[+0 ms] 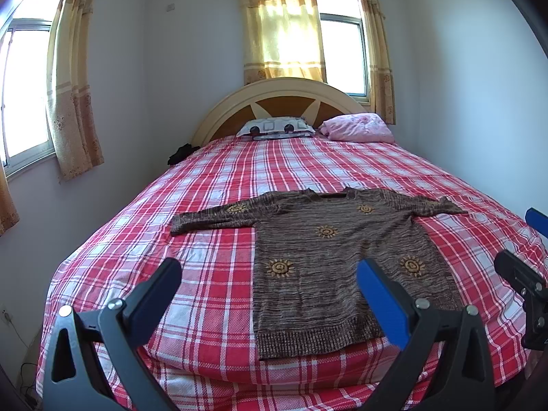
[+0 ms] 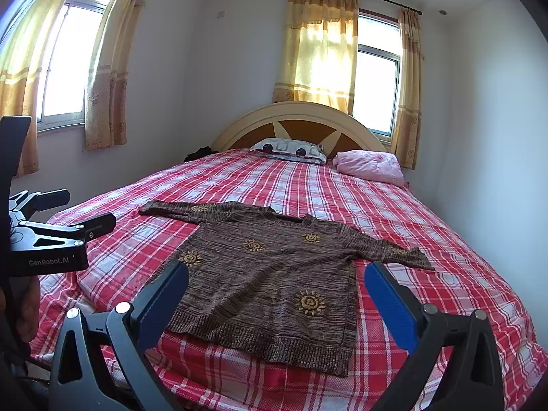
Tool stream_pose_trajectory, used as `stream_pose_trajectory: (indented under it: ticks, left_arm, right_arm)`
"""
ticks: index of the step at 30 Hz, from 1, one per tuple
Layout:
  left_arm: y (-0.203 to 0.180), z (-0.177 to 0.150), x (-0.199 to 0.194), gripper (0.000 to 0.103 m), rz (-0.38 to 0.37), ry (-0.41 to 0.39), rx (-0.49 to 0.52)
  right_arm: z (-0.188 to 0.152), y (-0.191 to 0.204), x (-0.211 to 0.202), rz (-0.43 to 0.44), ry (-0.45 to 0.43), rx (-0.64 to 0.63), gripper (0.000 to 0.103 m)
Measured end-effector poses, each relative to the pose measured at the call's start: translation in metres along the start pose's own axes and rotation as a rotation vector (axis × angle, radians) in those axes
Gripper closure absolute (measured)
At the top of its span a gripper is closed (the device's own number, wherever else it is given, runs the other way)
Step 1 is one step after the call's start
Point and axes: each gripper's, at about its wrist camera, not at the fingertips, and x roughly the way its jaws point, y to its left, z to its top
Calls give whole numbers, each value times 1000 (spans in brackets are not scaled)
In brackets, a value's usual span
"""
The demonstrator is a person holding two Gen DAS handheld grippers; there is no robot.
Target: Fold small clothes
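Observation:
A brown knit sweater (image 1: pixel 328 257) with yellow sun motifs lies flat, front up, on the red plaid bed (image 1: pixel 212 205), both sleeves spread out sideways and the hem toward me. In the right wrist view the same sweater (image 2: pixel 270 281) lies on the bed (image 2: pixel 394 212). My left gripper (image 1: pixel 270 274) hovers open above the sweater's lower left part, nothing between its fingers. My right gripper (image 2: pixel 277 281) hangs open over the sweater's lower body, also empty. The right gripper (image 1: pixel 527 250) shows at the right edge of the left wrist view; the left gripper (image 2: pixel 78 212) shows at the left of the right wrist view.
A patterned pillow (image 1: pixel 275 127) and a pink folded quilt (image 1: pixel 359 126) lie at the headboard (image 1: pixel 274 96). A dark item (image 1: pixel 181 152) sits at the bed's far left edge. Walls stand close on both sides, with curtained windows (image 1: pixel 24 85). Cables lie on the floor at the lower left.

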Motion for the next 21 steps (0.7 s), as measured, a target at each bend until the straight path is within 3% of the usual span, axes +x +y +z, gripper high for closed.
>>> stream_pose_trajectory:
  ticks: [21]
  left_arm:
    - [4, 1, 2, 0, 6, 4, -7]
  right_arm:
    - [-3, 4, 4, 8, 12, -1, 1]
